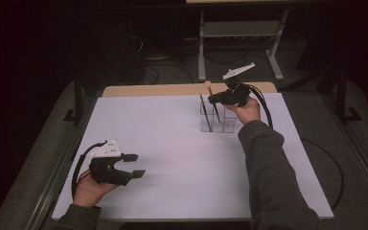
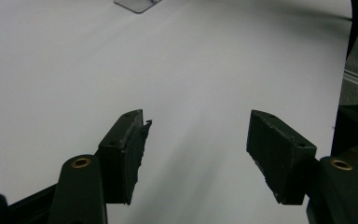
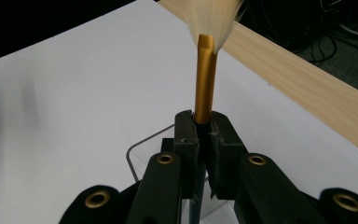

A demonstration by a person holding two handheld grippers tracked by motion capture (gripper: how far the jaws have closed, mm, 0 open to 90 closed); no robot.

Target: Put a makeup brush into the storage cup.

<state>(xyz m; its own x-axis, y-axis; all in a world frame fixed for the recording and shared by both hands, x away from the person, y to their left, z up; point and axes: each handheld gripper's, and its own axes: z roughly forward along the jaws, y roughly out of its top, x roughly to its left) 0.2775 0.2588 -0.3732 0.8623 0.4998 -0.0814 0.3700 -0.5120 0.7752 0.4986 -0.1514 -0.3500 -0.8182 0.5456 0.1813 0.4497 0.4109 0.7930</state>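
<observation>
A clear plastic holder with compartments stands on the white table at the back right. Two brushes lean in it, one on the left. My right gripper is shut on the second brush just above the holder. In the right gripper view the jaws clamp that brush's gold ferrule, its pale bristles fanning out above, the holder's rim below. My left gripper rests open near the front left, nothing between its fingers.
A light wooden strip runs along the table's far edge. A grey metal stand and cables sit on the dark floor beyond. The holder's corner shows at the top of the left gripper view.
</observation>
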